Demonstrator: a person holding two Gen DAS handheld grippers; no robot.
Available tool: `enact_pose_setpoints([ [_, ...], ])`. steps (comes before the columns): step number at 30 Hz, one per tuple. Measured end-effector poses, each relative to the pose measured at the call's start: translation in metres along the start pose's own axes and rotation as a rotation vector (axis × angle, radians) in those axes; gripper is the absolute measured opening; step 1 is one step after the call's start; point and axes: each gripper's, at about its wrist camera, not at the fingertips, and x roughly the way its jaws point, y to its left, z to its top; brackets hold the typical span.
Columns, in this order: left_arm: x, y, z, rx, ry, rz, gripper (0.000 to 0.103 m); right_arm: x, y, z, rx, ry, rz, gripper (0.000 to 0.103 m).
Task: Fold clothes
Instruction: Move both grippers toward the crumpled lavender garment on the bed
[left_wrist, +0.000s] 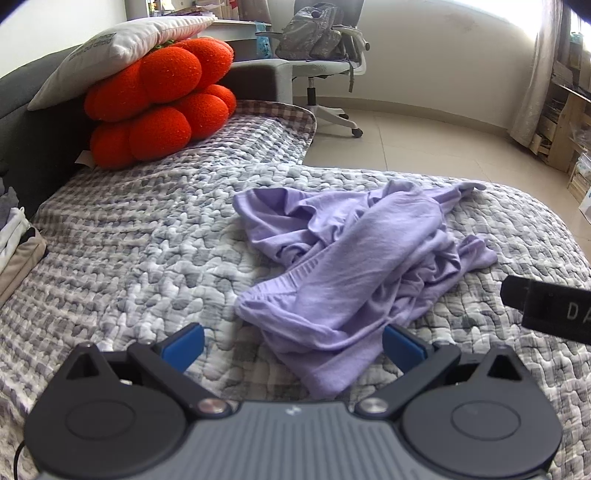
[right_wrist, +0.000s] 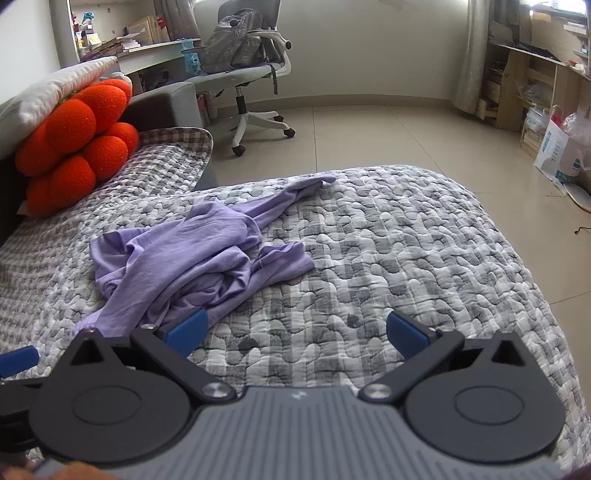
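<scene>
Lying crumpled on the grey-and-white checked quilted bedspread (left_wrist: 147, 229), the lilac soft-jersey garment (left_wrist: 354, 258) shows no fold at all: bunched and twisted on itself, one long strip trailing off toward 1 o'clock in the left wrist view, a ribbed hem or waistband edge turned up near the middle of the heap. Seen from the right wrist camera, sits at about 10 o'clock of the frame, again as a rumpled mound (right_wrist: 192, 254) with a thin tail running up toward 12 o'clock.

Hovering just short of the garment's near edge, the left gripper (left_wrist: 291, 347) with blue-padded fingers (left_wrist: 184, 345) spread wide, nothing between them. Likewise released and empty, the right gripper (right_wrist: 295, 336), pointed at bare bedspread (right_wrist: 406, 240) to the right of the heap; its left pad (right_wrist: 186, 332) just beside the cloth's near corner, contact not certain.

Judging by the heap alone: wholly unfolded as it lies, so spreading flat, squaring sleeves or legs, and every fold left to do for this piece. Stacked at 9 o'clock on the left wrist view's edge, a pile of white, grey and beige fabrics (left_wrist: 14, 243), seemingly folded flat, though too cropped to be sure. Propped at 10 o'clock, a red lobed plush cushion (left_wrist: 159, 107) under a white pillow (left_wrist: 122, 44), clear of the working area.
</scene>
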Motion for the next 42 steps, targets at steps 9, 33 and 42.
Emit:
enact_pose_setpoints([
  [9, 0.002, 0.003, 0.001, -0.006, -0.011, 0.011, 0.103, 0.003, 0.003, 0.0, -0.023, -0.01, -0.003, 0.103],
  [33, 0.005, 0.011, 0.004, -0.028, -0.019, 0.047, 0.103, 0.007, 0.008, -0.003, -0.037, 0.008, 0.0, 0.103],
  [42, 0.005, 0.014, 0.004, -0.033, -0.018, 0.051, 0.103, 0.008, 0.011, -0.004, -0.047, 0.014, 0.003, 0.103],
])
